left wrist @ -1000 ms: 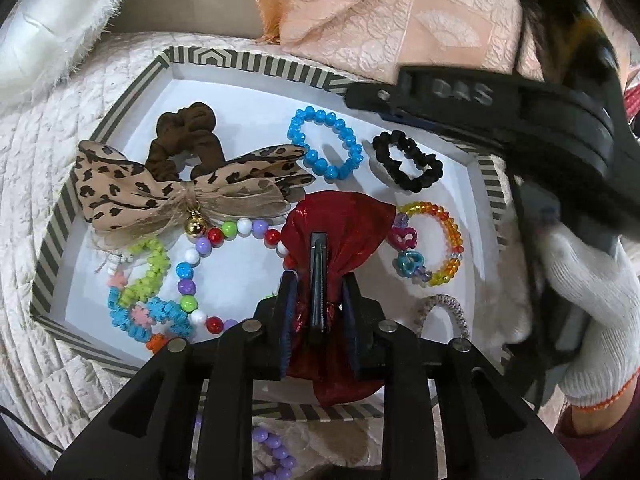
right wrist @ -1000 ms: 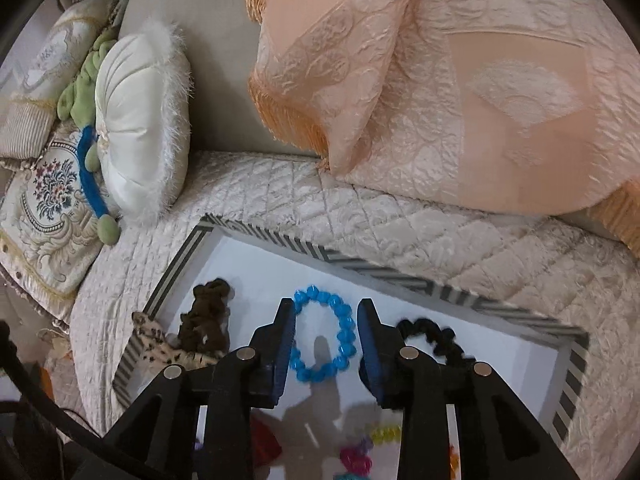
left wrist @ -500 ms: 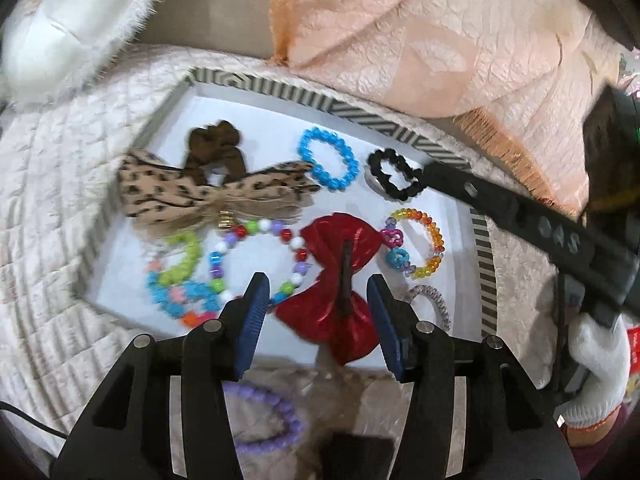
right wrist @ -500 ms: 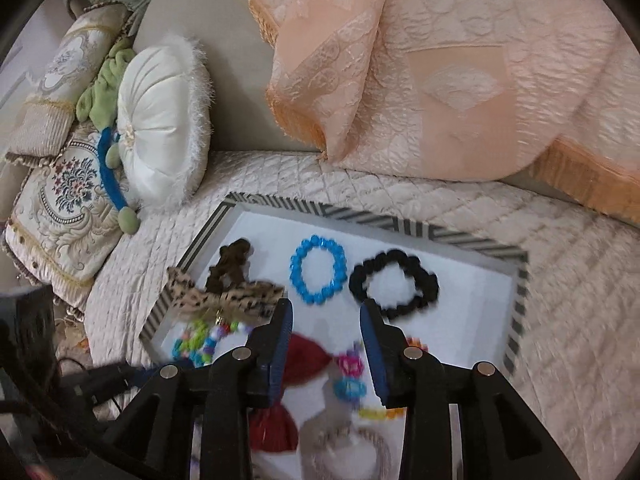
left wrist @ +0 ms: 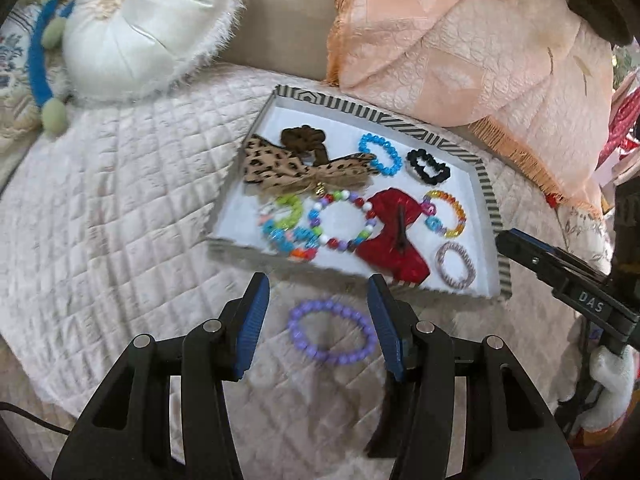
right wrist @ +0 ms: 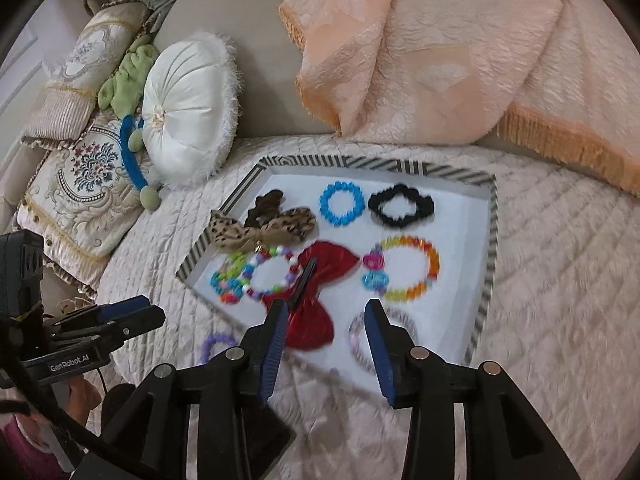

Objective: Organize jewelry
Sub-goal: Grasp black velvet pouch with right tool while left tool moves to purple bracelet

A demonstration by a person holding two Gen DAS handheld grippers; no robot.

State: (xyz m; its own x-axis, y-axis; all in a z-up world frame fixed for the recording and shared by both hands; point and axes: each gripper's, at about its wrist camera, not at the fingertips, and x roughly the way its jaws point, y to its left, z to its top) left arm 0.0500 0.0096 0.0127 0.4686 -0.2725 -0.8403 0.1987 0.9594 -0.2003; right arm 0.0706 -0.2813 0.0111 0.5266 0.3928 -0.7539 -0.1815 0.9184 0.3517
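A striped-rim white tray [left wrist: 486,184] [right wrist: 491,240] on the quilted bed holds a red bow clip [left wrist: 394,232] [right wrist: 316,304], a leopard bow [left wrist: 296,170], a brown scrunchie [left wrist: 304,138], blue [left wrist: 380,154], black [left wrist: 428,166], multicoloured [left wrist: 344,220] and orange [left wrist: 446,214] bracelets, and a spiral hair tie [left wrist: 456,266]. A purple bead bracelet [left wrist: 332,332] [right wrist: 216,344] lies on the quilt outside the tray's near edge. My left gripper [left wrist: 318,316] is open and empty just above the purple bracelet. My right gripper [right wrist: 326,338] is open and empty over the tray's near edge.
A white round cushion [left wrist: 148,24] and a peach fringed pillow [left wrist: 460,52] lie behind the tray. Embroidered cushions [right wrist: 80,184] and a green plush toy [right wrist: 124,76] sit to the left. The right gripper's body [left wrist: 560,276] shows at the right of the left wrist view.
My left gripper let go of the red bow clip in the tray, opened and pulled back over the purple bracelet. My right gripper also drew back from the tray.
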